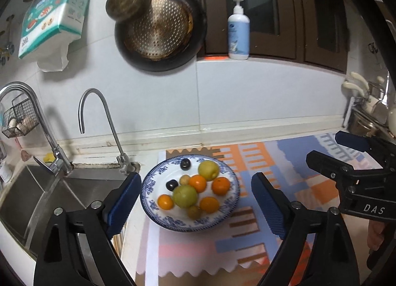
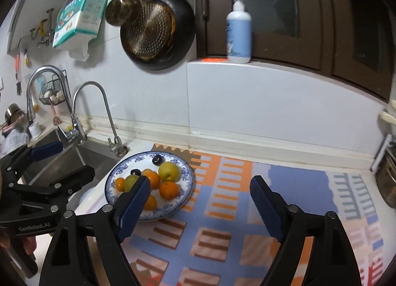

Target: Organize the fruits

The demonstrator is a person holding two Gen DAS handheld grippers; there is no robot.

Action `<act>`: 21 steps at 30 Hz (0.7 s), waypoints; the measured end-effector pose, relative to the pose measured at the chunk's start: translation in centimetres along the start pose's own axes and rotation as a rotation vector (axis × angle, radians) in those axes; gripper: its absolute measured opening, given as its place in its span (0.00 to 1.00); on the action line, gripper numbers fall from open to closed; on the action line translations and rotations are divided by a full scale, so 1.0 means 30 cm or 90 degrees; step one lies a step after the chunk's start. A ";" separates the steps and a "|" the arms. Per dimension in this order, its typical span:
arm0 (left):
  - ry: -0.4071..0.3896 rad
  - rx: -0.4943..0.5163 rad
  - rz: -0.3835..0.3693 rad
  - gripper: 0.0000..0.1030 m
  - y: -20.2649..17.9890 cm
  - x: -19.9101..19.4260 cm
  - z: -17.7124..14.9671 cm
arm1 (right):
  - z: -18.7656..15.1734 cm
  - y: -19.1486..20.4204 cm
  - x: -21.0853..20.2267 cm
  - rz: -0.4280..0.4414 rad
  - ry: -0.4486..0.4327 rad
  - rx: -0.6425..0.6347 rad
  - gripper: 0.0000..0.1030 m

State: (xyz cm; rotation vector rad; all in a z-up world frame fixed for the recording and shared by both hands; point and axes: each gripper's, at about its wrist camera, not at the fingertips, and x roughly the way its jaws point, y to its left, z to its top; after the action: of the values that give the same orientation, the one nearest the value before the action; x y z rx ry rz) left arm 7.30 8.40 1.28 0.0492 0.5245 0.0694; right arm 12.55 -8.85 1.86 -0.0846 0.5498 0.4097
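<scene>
A blue-and-white plate (image 1: pixel 224 214) sits on the counter beside the sink and holds several fruits: oranges (image 1: pixel 220 185), green-yellow fruits (image 1: pixel 185 196), dark plums (image 1: pixel 185 163) and small yellowish ones. My left gripper (image 1: pixel 195 184) hovers above and in front of the plate, open, with nothing between its pads. The right wrist view has the plate (image 2: pixel 188 174) at the left, with an orange (image 2: pixel 168 190) and a plum (image 2: pixel 157 159) on it. My right gripper (image 2: pixel 200 184) is open and empty over the mat, to the right of the plate. Each gripper also appears in the other's view: the right gripper (image 1: pixel 326 148) and the left gripper (image 2: pixel 71 159).
A patterned mat (image 1: pixel 284 162) covers the counter under and to the right of the plate. A steel sink (image 1: pixel 61 194) with two faucets (image 1: pixel 99 117) lies at the left. A pan (image 1: pixel 160 31) hangs on the wall, a pump bottle (image 1: pixel 238 33) stands on the sill, and a dish rack (image 1: pixel 366 112) is at the far right.
</scene>
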 end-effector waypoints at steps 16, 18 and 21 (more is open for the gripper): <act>-0.013 -0.011 -0.017 0.96 -0.099 -0.198 -0.076 | -0.123 -0.036 -0.266 -0.045 -0.023 0.031 0.84; -0.014 -0.006 -0.020 0.96 -0.112 -0.211 -0.080 | -0.134 -0.044 -0.284 -0.047 -0.022 0.037 0.84; -0.019 0.001 -0.021 0.96 -0.129 -0.226 -0.080 | -0.150 -0.053 -0.306 -0.052 -0.022 0.042 0.84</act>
State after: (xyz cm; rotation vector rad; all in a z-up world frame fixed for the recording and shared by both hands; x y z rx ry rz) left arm 0.44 4.10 2.34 0.0423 0.4952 0.0359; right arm 3.86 -14.40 2.80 -0.0360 0.5232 0.3130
